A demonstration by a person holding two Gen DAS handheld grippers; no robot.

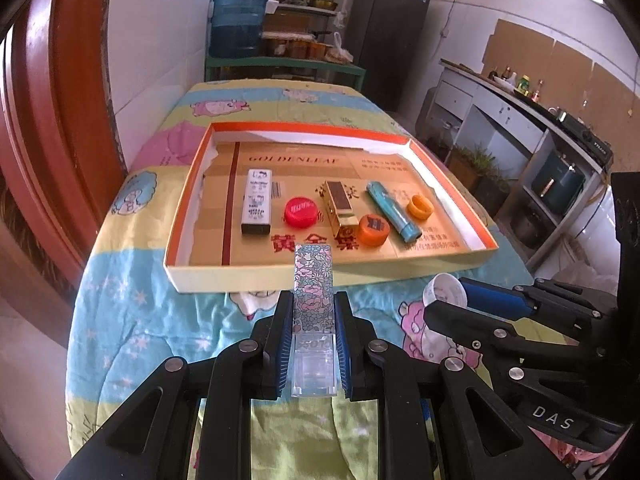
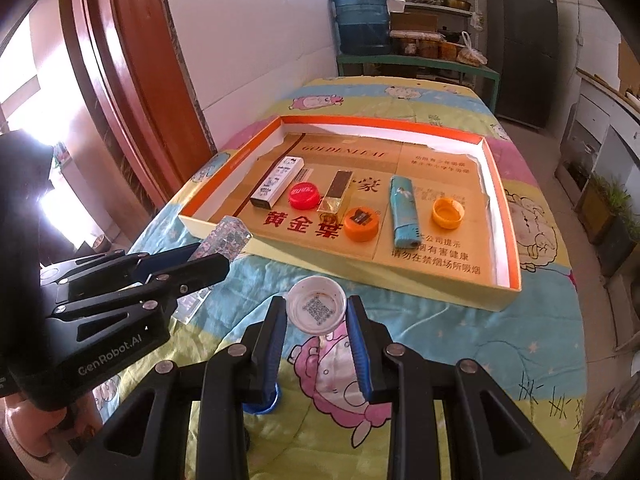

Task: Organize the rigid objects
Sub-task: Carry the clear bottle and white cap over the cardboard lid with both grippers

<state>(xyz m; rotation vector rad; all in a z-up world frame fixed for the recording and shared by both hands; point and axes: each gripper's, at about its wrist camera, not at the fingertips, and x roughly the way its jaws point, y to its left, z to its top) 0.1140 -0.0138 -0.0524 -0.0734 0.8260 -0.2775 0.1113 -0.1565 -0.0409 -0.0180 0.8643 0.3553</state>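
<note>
Grippers hold one thing each: the left gripper is clamped on a floral lighter, the right gripper on a white cap. Both sit at lower centre, below the orange-rimmed tray.

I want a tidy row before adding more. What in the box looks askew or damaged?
The blue lighter lies slanted against the otherwise neat row, and the box has torn white lining along its far wall. Nothing has spilled.

Beyond the jaws, a white tiled wall, green shelving bearing 1 blue water jug, a dark fridge; a red-brown door left.
</note>
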